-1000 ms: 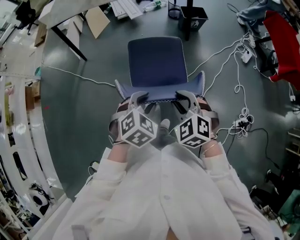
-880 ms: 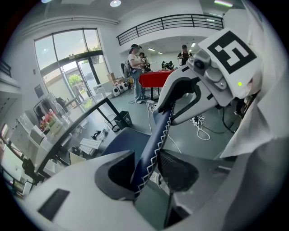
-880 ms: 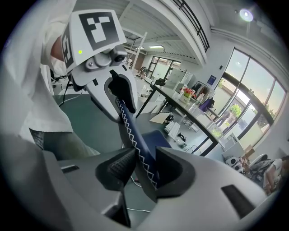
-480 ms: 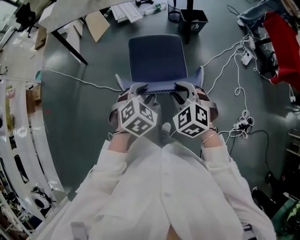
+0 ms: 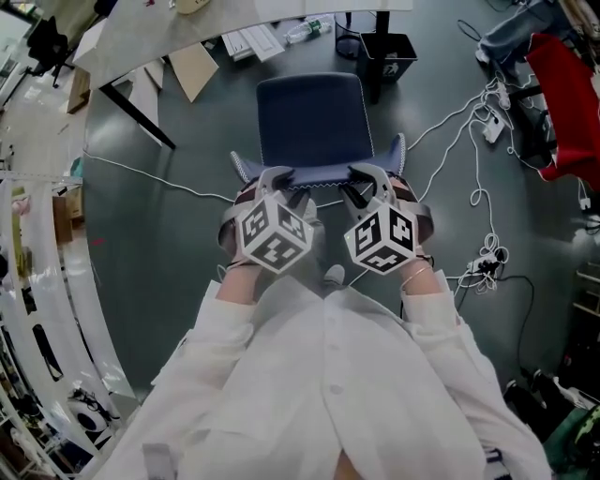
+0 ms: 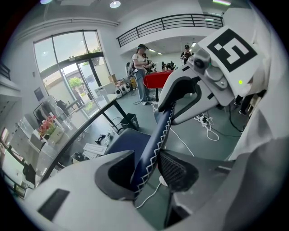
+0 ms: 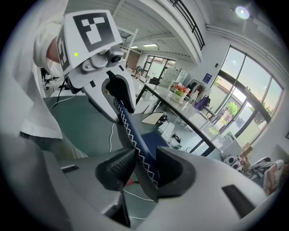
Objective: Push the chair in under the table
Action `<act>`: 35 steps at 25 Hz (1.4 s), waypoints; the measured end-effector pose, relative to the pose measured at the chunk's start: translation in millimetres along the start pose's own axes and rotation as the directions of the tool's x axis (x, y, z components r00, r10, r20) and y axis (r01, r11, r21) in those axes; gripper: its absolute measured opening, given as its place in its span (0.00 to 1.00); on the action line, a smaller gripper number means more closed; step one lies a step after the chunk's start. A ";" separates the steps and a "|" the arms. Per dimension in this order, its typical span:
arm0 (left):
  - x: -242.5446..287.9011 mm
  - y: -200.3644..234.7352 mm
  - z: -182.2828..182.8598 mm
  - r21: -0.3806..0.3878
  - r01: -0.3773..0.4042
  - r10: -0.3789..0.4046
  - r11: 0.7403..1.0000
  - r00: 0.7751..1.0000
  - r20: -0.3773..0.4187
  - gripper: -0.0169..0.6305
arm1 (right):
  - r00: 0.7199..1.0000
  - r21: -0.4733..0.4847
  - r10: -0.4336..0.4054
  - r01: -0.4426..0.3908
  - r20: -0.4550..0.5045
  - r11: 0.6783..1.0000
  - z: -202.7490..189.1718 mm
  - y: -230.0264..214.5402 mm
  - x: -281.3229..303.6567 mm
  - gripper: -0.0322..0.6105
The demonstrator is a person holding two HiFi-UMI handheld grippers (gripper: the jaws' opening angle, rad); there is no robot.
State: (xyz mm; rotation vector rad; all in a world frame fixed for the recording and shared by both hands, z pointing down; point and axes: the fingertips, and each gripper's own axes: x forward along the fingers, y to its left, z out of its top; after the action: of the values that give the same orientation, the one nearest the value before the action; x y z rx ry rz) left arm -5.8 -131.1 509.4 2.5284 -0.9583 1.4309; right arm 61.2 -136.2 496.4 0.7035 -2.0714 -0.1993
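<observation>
Chair point(image 5: 312, 117) held at the top of its backrest point(image 5: 319, 176): your left gripper point(image 6: 146, 169) is clamped on the stitched upper edge, pads pressing from both sides. Your right gripper point(image 7: 142, 168) bites the same edge further along. Neither is slack.

The backrest's long axis runs across you from one gripper to the other. Your hands are level on it, so neither arm is nearer the goal. The seat lies straight ahead of the jaws. Beyond it the table point(image 5: 159, 28) crosses the top of the head view at a slant, its edge coming lower on your left. By the look of it, the seat's front is near that edge but not yet under it, so the push goes straight forward.

Room is tighter on your right. A black bin point(image 5: 386, 37) stands just beyond the seat's front right corner, and cables point(image 5: 478, 141) trail over the floor on that side. The slanting table leg point(image 5: 136, 84) stands well apart on your left, and papers point(image 5: 253, 17) lie on the floor ahead.
</observation>
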 end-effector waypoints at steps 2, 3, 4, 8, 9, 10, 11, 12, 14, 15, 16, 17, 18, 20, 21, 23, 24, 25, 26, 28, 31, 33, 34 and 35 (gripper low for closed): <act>6.3 15.4 3.6 0.001 0.001 -0.001 1.000 1.000 -0.003 0.28 | 1.000 0.002 -0.001 0.001 0.001 1.000 5.2 -12.3 10.0 0.28; 9.3 22.8 5.1 0.001 0.003 -0.003 1.000 1.000 -0.005 0.28 | 1.000 0.002 -0.002 0.002 0.003 1.000 7.7 -17.9 15.0 0.27; 11.9 29.8 6.3 0.002 0.004 -0.004 1.000 1.000 -0.007 0.28 | 1.000 0.001 -0.003 0.003 0.006 1.000 10.4 -23.1 19.8 0.27; 20.5 53.9 9.9 0.009 0.006 -0.006 1.000 1.000 0.000 0.28 | 1.000 0.000 -0.002 0.002 0.021 1.000 20.2 -39.7 35.9 0.27; 22.3 58.8 10.8 0.013 0.005 -0.005 1.000 1.000 0.002 0.28 | 1.000 -0.001 -0.001 0.001 0.025 1.000 22.1 -43.2 39.1 0.27; 23.9 63.5 12.0 0.016 0.005 -0.005 1.000 1.000 0.005 0.28 | 1.000 -0.001 -0.001 0.001 0.028 1.000 24.0 -46.9 41.9 0.27; 25.6 68.4 13.3 0.020 0.004 -0.004 1.000 1.000 0.008 0.28 | 0.999 -0.002 -0.002 0.002 0.032 1.000 25.9 -50.9 44.7 0.27; 27.5 74.0 14.9 0.023 0.002 -0.002 1.000 1.000 0.013 0.28 | 0.999 -0.002 -0.006 0.006 0.035 1.000 28.0 -55.5 47.9 0.27; 32.8 86.4 18.3 0.029 -0.002 0.001 1.000 1.000 0.021 0.28 | 0.999 -0.003 -0.016 0.016 0.041 1.000 32.0 -65.7 55.9 0.27; 35.5 92.2 20.1 0.031 -0.003 0.002 1.000 1.000 0.024 0.28 | 0.999 -0.003 -0.018 0.019 0.041 1.000 33.5 -70.8 59.9 0.27; 38.1 97.3 22.0 0.032 -0.004 0.003 0.999 1.000 0.025 0.28 | 0.999 -0.003 -0.018 0.019 0.038 1.000 34.7 -75.5 63.5 0.27; 40.3 101.9 24.1 0.032 -0.003 0.002 0.999 1.000 0.025 0.28 | 0.999 -0.002 -0.017 0.017 0.033 1.000 35.6 -80.2 66.6 0.27; 42.4 106.1 26.6 0.032 -0.001 0.000 0.999 1.000 0.025 0.28 | 1.000 0.000 -0.014 0.014 0.026 1.000 36.4 -85.0 69.2 0.27; 46.8 114.0 32.1 0.030 0.010 -0.011 1.000 1.000 0.024 0.28 | 1.000 0.006 -0.009 0.009 0.009 1.000 37.3 -94.8 73.8 0.27; 49.1 117.8 34.2 0.028 0.016 -0.017 0.999 1.000 0.023 0.28 | 1.000 0.010 -0.006 0.006 0.000 1.000 37.7 -99.0 76.4 0.27; 53.2 125.8 35.9 0.027 0.025 -0.026 0.999 0.999 0.022 0.28 | 1.000 0.018 0.000 0.001 -0.016 1.000 39.5 -105.3 82.5 0.27; 55.0 130.1 36.2 0.028 0.028 -0.028 0.999 0.999 0.022 0.28 | 1.000 0.021 0.001 0.000 -0.022 1.000 41.0 -108.0 85.7 0.27; 56.5 134.7 36.6 0.030 0.030 -0.030 0.999 0.999 0.022 0.28 | 1.000 0.023 0.001 0.000 -0.026 1.000 42.9 -111.0 88.9 0.27; 57.8 139.3 37.3 0.033 0.032 -0.032 0.999 0.999 0.022 0.28 | 1.000 0.025 0.001 0.000 -0.030 1.000 44.9 -114.1 91.8 0.27; 59.9 147.1 39.0 0.039 0.038 -0.039 0.999 0.999 0.023 0.28 | 0.999 0.030 0.001 0.000 -0.034 1.000 48.4 -119.5 96.4 0.27; 64.1 158.7 43.5 0.050 0.042 -0.044 0.998 0.999 0.029 0.28 | 0.999 0.044 -0.009 0.011 -0.035 0.999 51.9 -130.0 102.5 0.27; 66.7 166.5 46.5 0.055 0.039 -0.041 0.998 0.999 0.034 0.28 | 0.999 0.051 -0.018 0.020 -0.040 0.998 54.6 -137.0 106.6 0.28; 67.6 169.3 47.6 0.056 0.038 -0.040 0.998 0.999 0.035 0.28 | 0.999 0.052 -0.021 0.023 -0.044 0.998 55.5 -139.6 108.2 0.28; 68.4 171.3 48.7 0.057 0.039 -0.041 0.998 0.999 0.034 0.28 | 0.999 0.052 -0.020 0.023 -0.047 0.998 56.1 -141.9 109.3 0.28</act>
State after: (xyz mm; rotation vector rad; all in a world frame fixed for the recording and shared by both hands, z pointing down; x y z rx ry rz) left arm -39.5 -318.5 498.3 2.6055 -0.8799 1.4265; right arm 27.0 -320.5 486.8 0.7559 -2.0321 -0.1397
